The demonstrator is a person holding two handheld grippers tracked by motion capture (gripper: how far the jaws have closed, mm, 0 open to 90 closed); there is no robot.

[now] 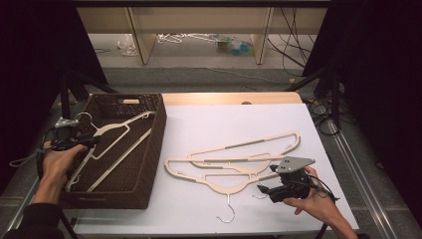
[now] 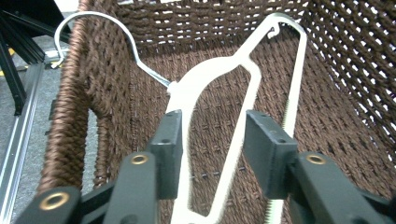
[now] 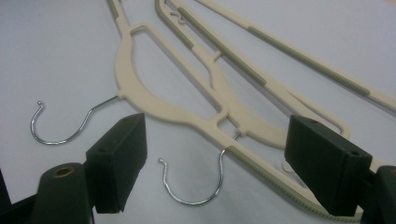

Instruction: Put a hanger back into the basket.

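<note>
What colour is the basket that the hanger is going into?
Dark brown woven wicker basket; the left gripper view shows the weave best.

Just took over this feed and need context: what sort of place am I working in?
Probably a lab or recording studio, not a home: black curtains flank the table, cables trail across the floor, and cream hangers lie beside a wicker basket.

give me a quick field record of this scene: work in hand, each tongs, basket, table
work in hand: moving cream hangers from the table into the basket
left tongs: open, astride the neck of the hanger in the basket, pads not pressing
right tongs: open, above the hangers on the table, holding nothing
basket: brown wicker, at the table's left end, one hanger inside
table: white top, a pile of overlapping hangers
</note>
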